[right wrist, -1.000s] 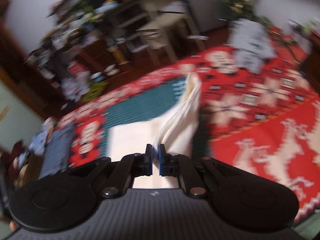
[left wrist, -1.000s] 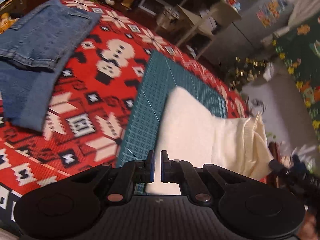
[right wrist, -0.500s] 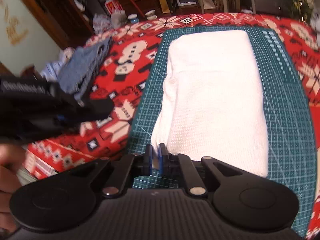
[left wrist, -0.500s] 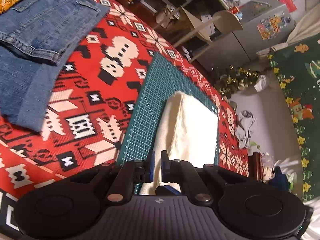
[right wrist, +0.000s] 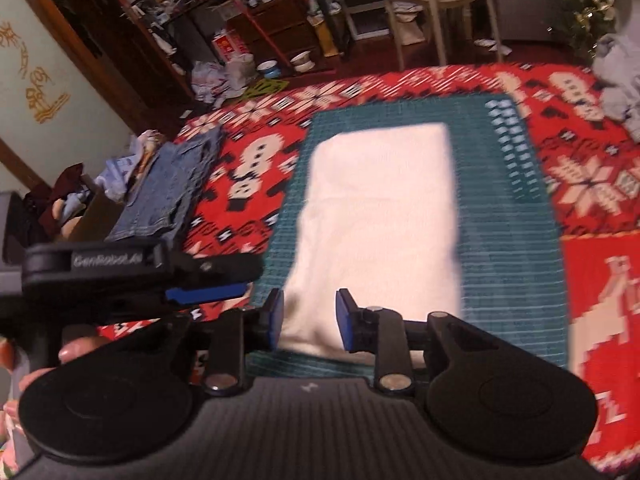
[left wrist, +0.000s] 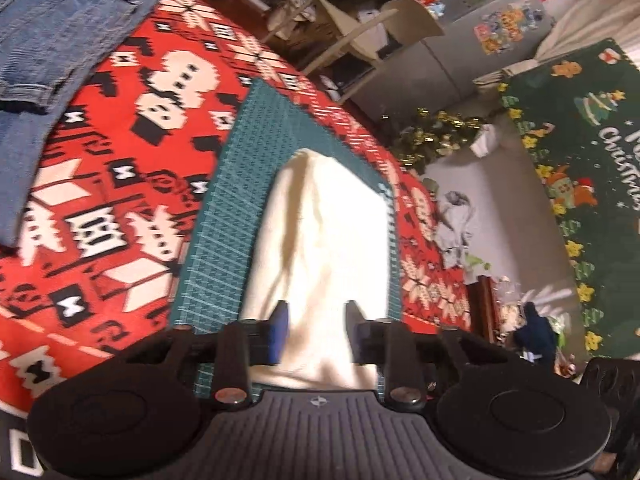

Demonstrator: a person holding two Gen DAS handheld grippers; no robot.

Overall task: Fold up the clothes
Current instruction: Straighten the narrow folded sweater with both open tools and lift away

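A cream garment [left wrist: 328, 240] lies folded in a long rectangle on the green cutting mat [left wrist: 248, 160]. My left gripper [left wrist: 316, 328] hovers over its near end with the jaws opening. The cloth shows between the pads, but they do not press on it. In the right wrist view the same garment [right wrist: 380, 208] rests flat on the mat [right wrist: 508, 240]. My right gripper [right wrist: 308, 320] is over its near left corner, jaws opening, with nothing pinched. The left gripper [right wrist: 208, 292] shows at the left edge, held by a hand [right wrist: 76, 352].
Folded blue jeans [left wrist: 52, 60] [right wrist: 168, 192] lie on the red patterned cloth [left wrist: 120, 200] left of the mat. A grey garment [right wrist: 616, 80] sits at the far right. Beyond are a chair [right wrist: 440, 8], cluttered shelves, a fridge [left wrist: 480, 40] and a green Christmas rug [left wrist: 580, 140].
The right gripper carried the lifted cream edge over and laid it down, so the garment now lies folded flat. Both grippers, shut on the cloth before, have opened and let go.
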